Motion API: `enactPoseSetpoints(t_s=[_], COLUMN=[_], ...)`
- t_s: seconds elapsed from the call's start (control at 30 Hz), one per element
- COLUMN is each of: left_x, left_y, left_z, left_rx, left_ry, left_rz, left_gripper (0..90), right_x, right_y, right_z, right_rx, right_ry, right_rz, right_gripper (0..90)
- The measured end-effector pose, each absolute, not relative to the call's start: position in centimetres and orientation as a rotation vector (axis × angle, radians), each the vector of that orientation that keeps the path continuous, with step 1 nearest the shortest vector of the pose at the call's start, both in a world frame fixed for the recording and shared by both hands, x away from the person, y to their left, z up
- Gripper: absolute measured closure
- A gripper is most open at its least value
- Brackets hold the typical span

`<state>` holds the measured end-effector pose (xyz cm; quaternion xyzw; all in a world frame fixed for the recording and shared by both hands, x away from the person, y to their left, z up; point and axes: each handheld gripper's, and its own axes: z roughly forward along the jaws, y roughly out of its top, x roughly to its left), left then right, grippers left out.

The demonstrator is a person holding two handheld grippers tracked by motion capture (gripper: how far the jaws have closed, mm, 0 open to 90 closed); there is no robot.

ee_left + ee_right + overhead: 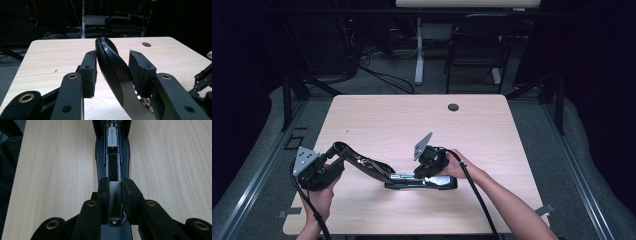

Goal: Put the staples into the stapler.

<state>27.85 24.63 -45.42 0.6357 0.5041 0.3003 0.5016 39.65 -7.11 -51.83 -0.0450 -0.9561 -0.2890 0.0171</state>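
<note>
Stapler [422, 181] lies at the table's [377, 115] near edge, lid [112, 72] swung open leftward, pinched by left gripper [337, 152]. Right gripper [115, 187] pinches a staple strip [115, 195] in the channel. Loading underway; closing remains.

Behind the work: furniture and cables

A pale wooden surface [377, 120] with a round cable hole [453, 107]; upper frame, a dark chair [477, 45], a white desk leg [418, 50], floor cables [382, 75].

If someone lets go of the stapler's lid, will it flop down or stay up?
Probably it drops: the lid hangs open on a hinge, held between the left gripper pads. Its glossy curved top looks slippery. The base lies flat and long on the table, so it seems unlikely to tip.
</note>
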Motion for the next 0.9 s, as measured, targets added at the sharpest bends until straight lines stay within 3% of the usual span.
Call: enactPoseSetpoints(t_s=[0.57, 0.83, 0.9], left_x=[27.8, 27.8, 27.8], left_y=[24.6, 24.6, 24.6], left_z=[-45.4, -45.4, -45.4], left_rx=[1.535, 1.534, 1.533], left_ry=[1.218, 1.219, 1.22], left_rz=[0.724, 0.723, 0.723], left_gripper=[59.6, 59.6, 59.6], right_x=[39.5, 39.0, 39.0], right_y=[-7.3, -7.7, -8.1], right_z=[-51.5, -50.7, -50.2], right_rx=[-0.162, -0.22, -0.272], right_ry=[-2.992, -3.012, -3.015], right_rz=[-0.877, -0.892, -0.925], right_gripper=[69.2, 55.3, 47.1])
